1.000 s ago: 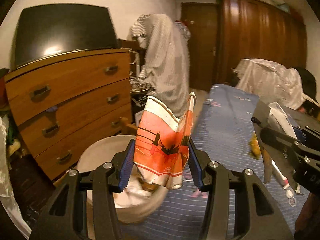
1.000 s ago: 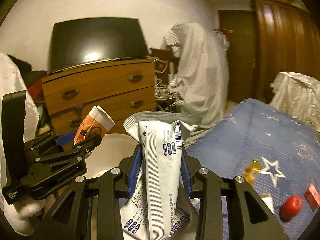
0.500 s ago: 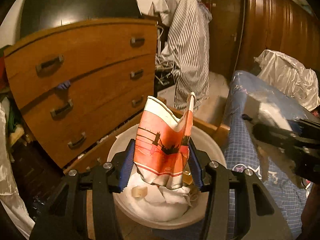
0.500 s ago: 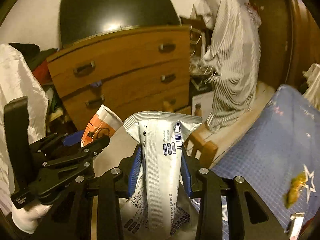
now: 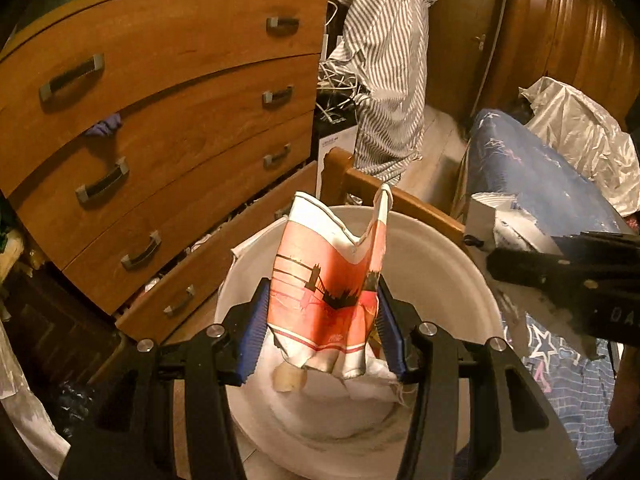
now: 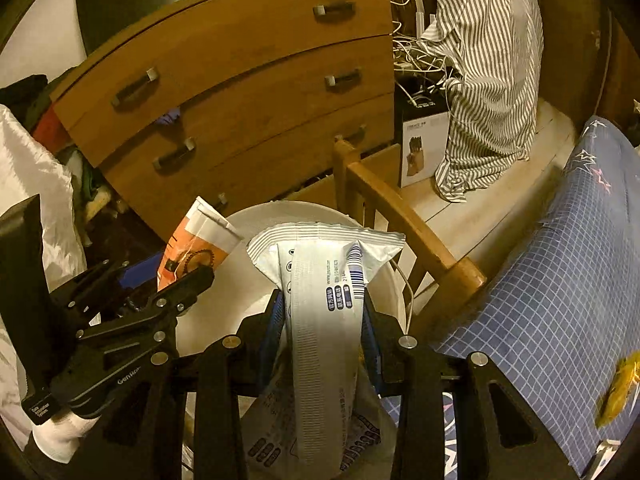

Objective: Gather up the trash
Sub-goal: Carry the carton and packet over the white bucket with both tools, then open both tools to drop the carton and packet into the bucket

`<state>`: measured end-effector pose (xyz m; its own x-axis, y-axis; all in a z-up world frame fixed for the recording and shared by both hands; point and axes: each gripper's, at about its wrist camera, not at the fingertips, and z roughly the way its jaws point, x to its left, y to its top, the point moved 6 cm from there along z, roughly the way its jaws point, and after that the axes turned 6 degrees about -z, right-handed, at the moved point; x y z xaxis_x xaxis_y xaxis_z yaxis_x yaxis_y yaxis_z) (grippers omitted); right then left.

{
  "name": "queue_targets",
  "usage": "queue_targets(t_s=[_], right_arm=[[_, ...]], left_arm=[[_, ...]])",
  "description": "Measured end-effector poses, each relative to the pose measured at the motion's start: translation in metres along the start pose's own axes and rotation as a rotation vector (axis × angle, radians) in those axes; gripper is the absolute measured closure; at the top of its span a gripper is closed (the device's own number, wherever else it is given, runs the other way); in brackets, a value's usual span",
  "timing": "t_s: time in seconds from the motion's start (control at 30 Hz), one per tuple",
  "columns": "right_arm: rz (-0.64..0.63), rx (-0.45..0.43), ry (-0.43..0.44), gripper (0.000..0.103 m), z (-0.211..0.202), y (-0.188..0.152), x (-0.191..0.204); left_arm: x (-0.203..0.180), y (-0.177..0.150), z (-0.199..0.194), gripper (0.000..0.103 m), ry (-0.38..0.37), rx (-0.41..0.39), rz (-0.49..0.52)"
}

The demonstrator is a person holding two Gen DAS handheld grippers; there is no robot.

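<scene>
Both wrappers carried over the white bin, not yet dropped.

The white bin (image 5: 452, 264), already holding crumpled white waste, sits between the dresser (image 5: 168, 120) and the bed (image 6: 560, 280). The left gripper (image 5: 322, 332) pinches an orange paper bag (image 5: 328, 280) above it; the right gripper (image 6: 322, 332) clamps a white snack packet (image 6: 324, 320). Only the right view shows a yellow scrap (image 6: 618, 392) left on the bed.

My left gripper (image 5: 322, 320) and right gripper (image 6: 323, 320) both pointed steeply downward, side by side, jaws clamped.
</scene>
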<state>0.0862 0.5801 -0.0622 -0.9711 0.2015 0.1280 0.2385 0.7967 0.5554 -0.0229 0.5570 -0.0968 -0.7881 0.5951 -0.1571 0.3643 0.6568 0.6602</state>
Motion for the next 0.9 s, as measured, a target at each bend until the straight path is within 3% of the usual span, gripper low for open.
queue_targets(t_s=[0.67, 0.9], right_arm=[[-0.008, 0.009, 0.005, 0.065, 0.001, -0.004, -0.002], [-0.012, 0.013, 0.009, 0.065, 0.003, -0.004, -0.002]], left_arm=[[0.010, 0.000, 0.013, 0.055, 0.002, 0.018, -0.012], [0.013, 0.001, 0.019, 0.050, 0.018, 0.021, -0.014]])
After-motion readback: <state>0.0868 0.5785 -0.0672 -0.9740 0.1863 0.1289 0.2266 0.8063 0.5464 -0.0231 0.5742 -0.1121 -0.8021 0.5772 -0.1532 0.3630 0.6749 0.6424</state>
